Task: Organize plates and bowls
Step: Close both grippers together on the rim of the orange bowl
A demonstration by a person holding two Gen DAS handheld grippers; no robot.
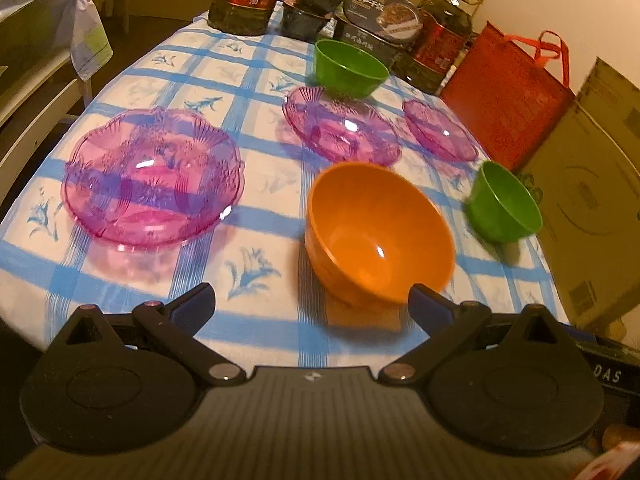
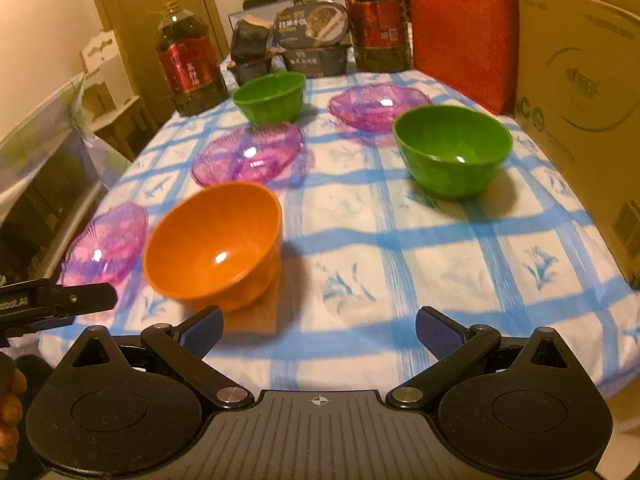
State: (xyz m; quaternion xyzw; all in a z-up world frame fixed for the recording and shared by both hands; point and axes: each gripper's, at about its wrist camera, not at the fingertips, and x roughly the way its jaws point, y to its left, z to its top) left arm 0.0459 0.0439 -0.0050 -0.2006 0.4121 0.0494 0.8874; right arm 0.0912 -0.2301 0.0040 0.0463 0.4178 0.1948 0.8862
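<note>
Tools [image 1: 311,302] agape before glossy orange bowl [image 1: 378,232]

Place was home dining room. Table wore blue-and-white checked cloth [image 2: 400,240] with flower print. Far end held two big cooking-oil bottles [image 2: 188,72], boxed ready-meal packs [image 2: 312,28], red shopping bag [image 2: 460,36]. Large cardboard box [image 2: 580,120] stood along right edge. Wooden door [image 2: 160,8] and pale chair [image 1: 36,92] with cloth draped on back showed behind. Plastic bowls [image 2: 452,150] and pink plates [image 1: 152,176] lay about: domestic tableware.
</note>
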